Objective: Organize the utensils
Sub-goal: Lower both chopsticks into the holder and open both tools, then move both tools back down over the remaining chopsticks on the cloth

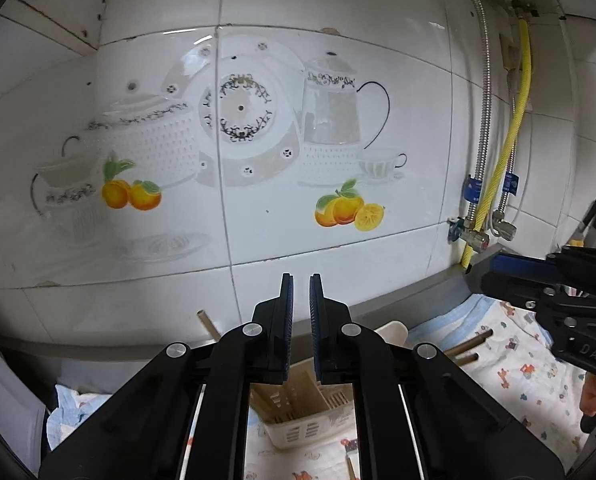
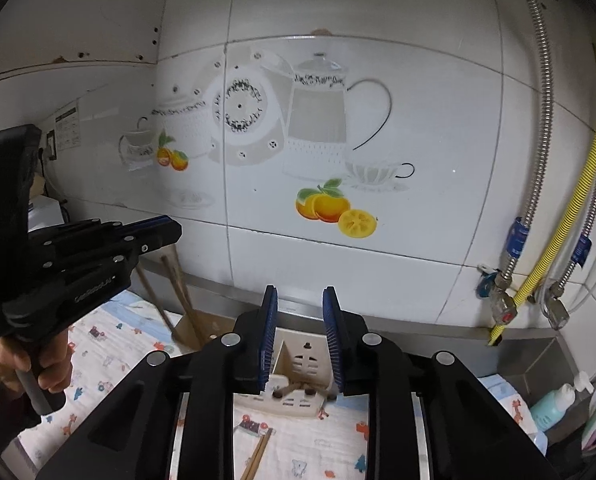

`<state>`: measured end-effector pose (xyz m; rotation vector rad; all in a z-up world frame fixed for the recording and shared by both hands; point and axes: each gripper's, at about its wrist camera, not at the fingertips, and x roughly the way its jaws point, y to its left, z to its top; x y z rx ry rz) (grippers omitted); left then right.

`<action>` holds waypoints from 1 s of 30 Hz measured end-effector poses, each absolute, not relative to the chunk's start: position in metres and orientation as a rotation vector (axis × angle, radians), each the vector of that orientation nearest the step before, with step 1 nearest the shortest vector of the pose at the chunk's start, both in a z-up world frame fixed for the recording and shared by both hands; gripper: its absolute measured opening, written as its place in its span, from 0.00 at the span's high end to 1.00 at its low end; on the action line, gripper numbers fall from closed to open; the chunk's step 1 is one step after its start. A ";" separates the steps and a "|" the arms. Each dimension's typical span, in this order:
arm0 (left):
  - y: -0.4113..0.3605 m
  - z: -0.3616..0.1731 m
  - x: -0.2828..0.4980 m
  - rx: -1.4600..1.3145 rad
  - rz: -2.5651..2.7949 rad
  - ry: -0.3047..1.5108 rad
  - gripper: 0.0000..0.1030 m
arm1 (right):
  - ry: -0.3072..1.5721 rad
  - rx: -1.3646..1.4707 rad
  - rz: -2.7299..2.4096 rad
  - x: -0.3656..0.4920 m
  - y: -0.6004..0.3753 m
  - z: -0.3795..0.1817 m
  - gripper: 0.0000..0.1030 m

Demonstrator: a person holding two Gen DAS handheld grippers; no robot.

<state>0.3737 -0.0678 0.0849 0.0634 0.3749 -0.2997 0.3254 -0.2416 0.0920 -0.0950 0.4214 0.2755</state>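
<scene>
The right gripper (image 2: pixel 300 334) hangs released and empty above the utensil holder (image 2: pixel 298 364), the left gripper (image 1: pixel 301 322) nearly clenched, empty; chopsticks (image 2: pixel 257 456) on the table's cloth (image 2: pixel 105 352) remain unsorted.

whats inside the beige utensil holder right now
The utensil holder contains wooden chopsticks standing in its slotted compartments, and longer wooden handles lean out at its far end. The hand-held grippers cover much of its interior, so a count is impossible.

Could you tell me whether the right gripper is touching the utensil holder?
Apart: the right wrist view shows the right gripper open and empty, above the utensil holder.
</scene>
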 end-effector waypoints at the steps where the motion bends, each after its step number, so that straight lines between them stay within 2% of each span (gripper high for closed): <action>1: -0.065 0.085 0.369 0.060 -0.299 0.377 0.92 | 0.422 -0.090 0.281 0.320 -0.242 0.091 0.77; 10: -0.043 0.071 0.305 0.072 -0.274 0.421 0.91 | 0.519 -0.065 0.327 0.253 -0.240 0.042 0.76; 20: -0.018 0.009 0.228 0.021 -0.313 0.546 0.90 | 0.718 -0.052 0.330 0.189 -0.228 -0.078 0.76; 23: -0.016 -0.018 0.205 0.028 -0.295 0.578 0.78 | 0.778 -0.033 0.324 0.180 -0.226 -0.113 0.80; 25: -0.015 -0.035 0.194 0.013 -0.296 0.607 0.77 | 0.806 -0.020 0.323 0.177 -0.225 -0.129 0.84; 30: -0.009 -0.078 0.178 -0.047 -0.300 0.704 0.77 | 0.844 0.024 0.330 0.174 -0.224 -0.150 0.85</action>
